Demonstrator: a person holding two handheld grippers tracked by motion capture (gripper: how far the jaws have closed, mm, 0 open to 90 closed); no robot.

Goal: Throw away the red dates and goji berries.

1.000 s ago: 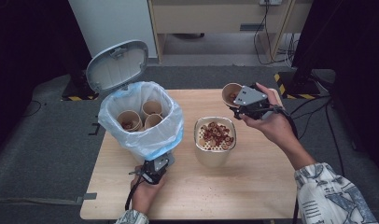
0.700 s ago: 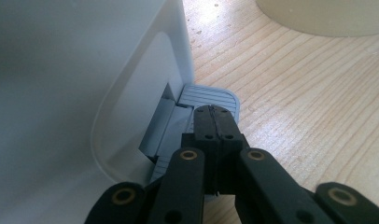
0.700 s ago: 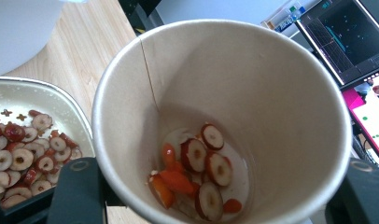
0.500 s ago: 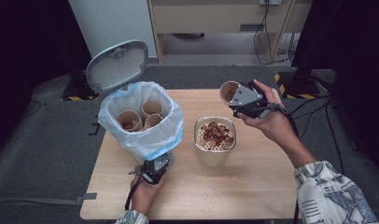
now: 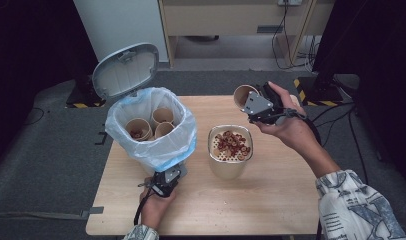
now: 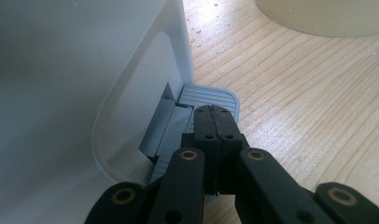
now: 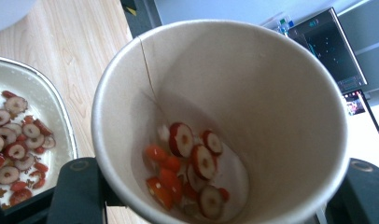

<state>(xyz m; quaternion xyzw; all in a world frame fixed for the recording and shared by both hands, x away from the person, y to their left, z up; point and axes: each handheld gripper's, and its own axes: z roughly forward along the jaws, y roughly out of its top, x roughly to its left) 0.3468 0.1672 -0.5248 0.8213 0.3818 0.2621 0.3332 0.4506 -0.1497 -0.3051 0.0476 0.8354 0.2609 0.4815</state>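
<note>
Brown paper cup [image 7: 220, 116] clamped in my right claw [image 5: 255, 106], tilted, held above table [image 5: 271, 210] at 1 o'clock from strainer bowl [image 5: 230, 172]. Red-white dried fruit slices [image 7: 190, 163] lie in cup bottom. Bowl holds more slices. Lined bin [image 5: 151, 135] at 9 o'clock holds three cups. My left claw [image 6: 213, 122] closed tight, empty, tips on bin pedal [image 6: 211, 98]. Cup base hidden.

Bare table [image 5: 271, 200] lies open in front of and to the right of the strainer bowl [image 5: 230, 159]. Left of that bowl, the lined bin [image 5: 151, 135] blocks passage, its raised lid [image 5: 125, 70] standing behind; only a narrow gap separates them.
</note>
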